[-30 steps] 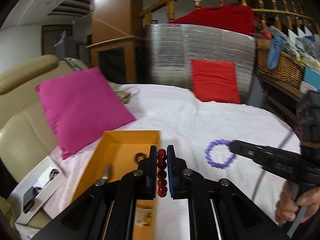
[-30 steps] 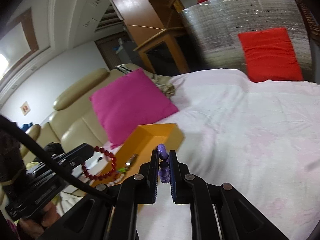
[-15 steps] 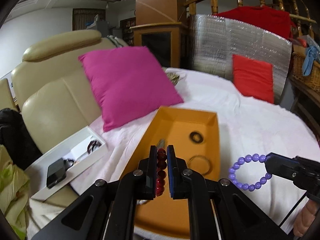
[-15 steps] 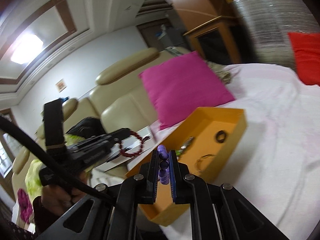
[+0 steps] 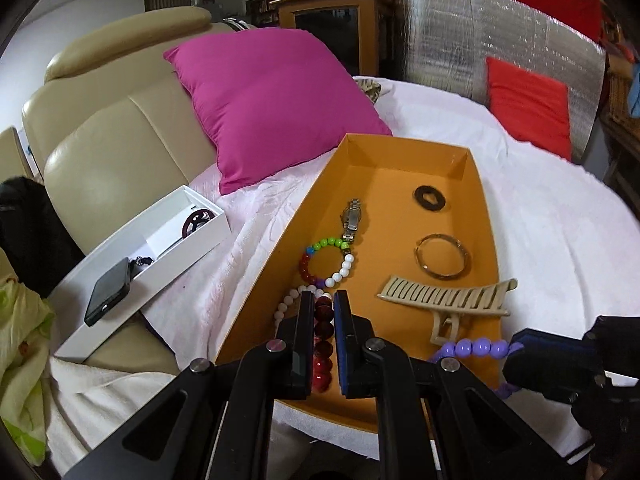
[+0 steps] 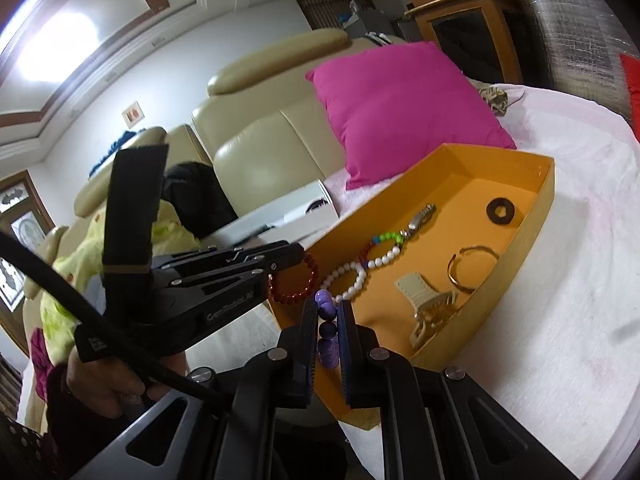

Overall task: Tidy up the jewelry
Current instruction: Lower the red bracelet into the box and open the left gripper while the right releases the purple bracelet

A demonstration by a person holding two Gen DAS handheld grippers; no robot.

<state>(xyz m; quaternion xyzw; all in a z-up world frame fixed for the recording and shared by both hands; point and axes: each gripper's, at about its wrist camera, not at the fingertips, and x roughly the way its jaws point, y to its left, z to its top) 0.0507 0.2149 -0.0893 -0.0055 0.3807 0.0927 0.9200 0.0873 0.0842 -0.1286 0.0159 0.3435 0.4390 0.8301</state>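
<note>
The left claw [image 5: 323, 320] is clenched on a dark red bead bracelet [image 5: 323, 340], whose beads run in a line along the gap between the two fingers, pointing forward over the near end of the orange tray [image 5: 478, 184]. In the right wrist view this bracelet hangs as a loop [image 6: 296, 280] from the left claw's tip, just outside the tray's near-left wall.

The right claw [image 6: 329, 320] grips a purple bead bracelet [image 6: 327, 316], its beads likewise stacked along the finger gap. In the left wrist view its loop [image 5: 472, 347] stretches sideways over the tray's near-right corner.

The tray lies on a white bedspread [image 5: 560, 232] with its long axis running away from the cameras. Inside it are:
- a wristwatch [image 5: 351, 218], lengthwise along the left wall
- a multicoloured bead bracelet [image 5: 326, 260]
- a white bead string [image 5: 288, 306]
- a black ring [image 5: 429, 198] near the far end
- a gold bangle [image 5: 442, 255]
- a beige hair claw clip [image 5: 446, 300], lying crosswise.
</note>
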